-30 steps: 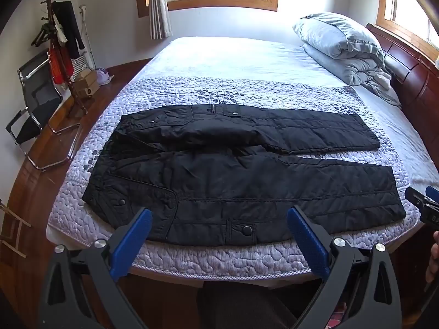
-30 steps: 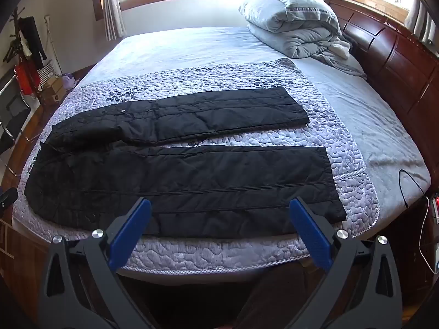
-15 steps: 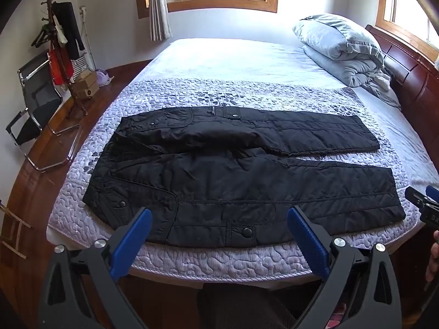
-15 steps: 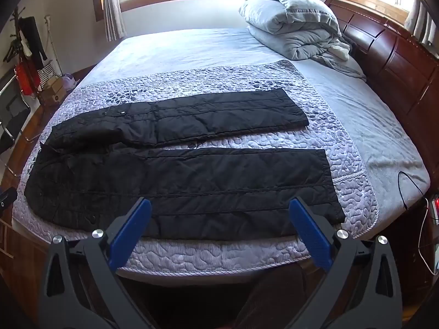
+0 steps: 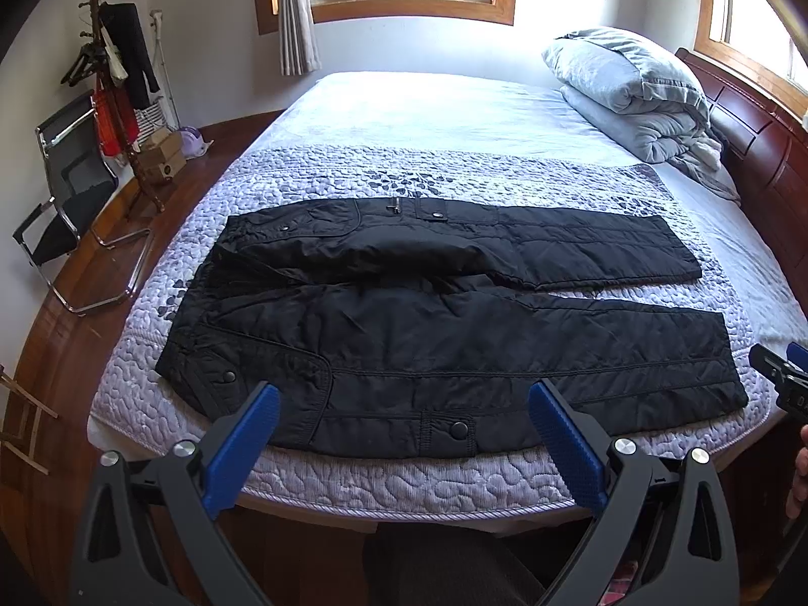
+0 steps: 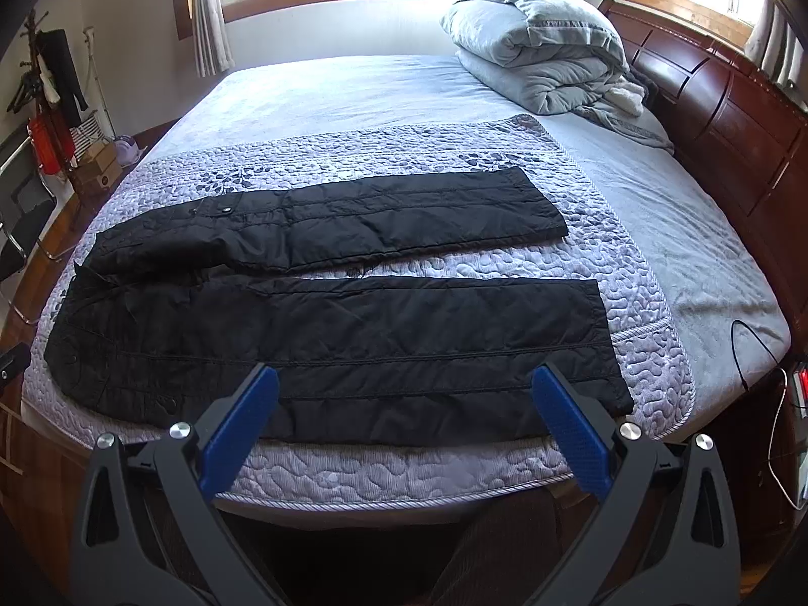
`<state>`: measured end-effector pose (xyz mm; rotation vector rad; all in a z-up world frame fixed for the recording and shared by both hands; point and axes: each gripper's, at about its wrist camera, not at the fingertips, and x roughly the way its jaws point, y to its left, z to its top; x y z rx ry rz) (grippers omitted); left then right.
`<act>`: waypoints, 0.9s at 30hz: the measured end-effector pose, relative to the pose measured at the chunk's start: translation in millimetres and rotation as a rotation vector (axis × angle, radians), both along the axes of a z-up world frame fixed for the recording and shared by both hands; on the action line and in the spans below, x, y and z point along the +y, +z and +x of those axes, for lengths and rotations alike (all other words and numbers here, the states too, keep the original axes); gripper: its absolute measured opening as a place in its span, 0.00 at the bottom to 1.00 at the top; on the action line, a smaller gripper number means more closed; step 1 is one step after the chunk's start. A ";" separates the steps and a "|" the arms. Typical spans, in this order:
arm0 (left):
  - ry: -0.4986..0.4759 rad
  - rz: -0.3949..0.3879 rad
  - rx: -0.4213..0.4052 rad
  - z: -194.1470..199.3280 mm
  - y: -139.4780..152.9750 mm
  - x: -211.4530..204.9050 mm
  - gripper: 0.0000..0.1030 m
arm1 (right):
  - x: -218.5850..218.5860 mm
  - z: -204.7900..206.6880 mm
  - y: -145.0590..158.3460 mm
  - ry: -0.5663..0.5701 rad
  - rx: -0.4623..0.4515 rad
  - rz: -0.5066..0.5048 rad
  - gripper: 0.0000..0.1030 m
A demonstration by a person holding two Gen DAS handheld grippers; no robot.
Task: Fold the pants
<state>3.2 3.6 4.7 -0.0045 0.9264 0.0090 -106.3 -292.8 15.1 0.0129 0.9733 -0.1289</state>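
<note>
Black quilted pants (image 5: 429, 333) (image 6: 323, 333) lie flat on the lilac quilted cover (image 5: 404, 474) of a bed, waist to the left, both legs running right and spread apart. My left gripper (image 5: 401, 406) hovers open over the near waist and thigh edge, holding nothing. Over the near leg, close to its hem, my right gripper (image 6: 404, 391) is open and empty too. Its tip (image 5: 780, 379) shows at the right edge of the left wrist view.
A folded grey duvet (image 6: 540, 45) sits at the far right by the dark wooden headboard (image 6: 722, 116). A chair (image 5: 65, 192), a coat rack (image 5: 111, 81) and boxes stand on the floor to the left. A cable (image 6: 757, 348) hangs at the bed's right corner.
Both views have crept slightly, so the pants sit a little lower in frame. The pants have not moved and both grippers stay open.
</note>
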 end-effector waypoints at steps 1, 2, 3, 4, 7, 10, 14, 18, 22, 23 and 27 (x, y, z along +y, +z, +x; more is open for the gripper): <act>0.000 0.001 0.000 0.0 0.1 -0.3 0.97 | 0.0 0.2 0.0 0.000 0.001 -0.001 0.98; 0.000 0.001 0.001 0.2 -0.2 0.0 0.97 | 0.3 0.1 -0.2 -0.001 0.001 -0.002 0.98; 0.001 0.003 0.001 0.2 -0.1 -0.2 0.97 | -0.3 0.0 -0.4 -0.002 0.001 -0.002 0.98; 0.001 0.003 0.001 0.2 -0.1 -0.2 0.97 | -0.9 0.2 -0.4 -0.004 0.001 -0.001 0.98; 0.002 0.004 0.002 0.5 -0.3 -0.5 0.97 | -2.6 -0.1 -1.0 -0.005 0.001 0.002 0.98; 0.001 0.004 0.002 0.6 -0.6 -0.4 0.97 | -2.4 0.0 -1.1 -0.004 0.000 0.001 0.98; 0.002 0.004 0.002 0.3 -0.9 0.0 0.97 | -2.6 0.1 -1.7 -0.004 0.001 0.001 0.98; 0.002 0.006 0.002 -1.0 -2.2 0.3 0.97 | -2.6 -0.5 -1.8 -0.006 0.001 0.002 0.98; 0.001 0.005 0.003 -1.8 -5.3 0.6 0.97 | -3.0 -0.2 -1.8 -0.008 0.003 0.004 0.98; 0.002 0.005 0.003 -1.8 -5.3 0.5 0.97 | -3.0 -0.3 -1.9 -0.008 0.002 0.004 0.98; 0.001 0.006 0.004 -1.8 -5.5 0.5 0.97 | -3.6 -0.5 -2.3 -0.009 0.002 0.004 0.98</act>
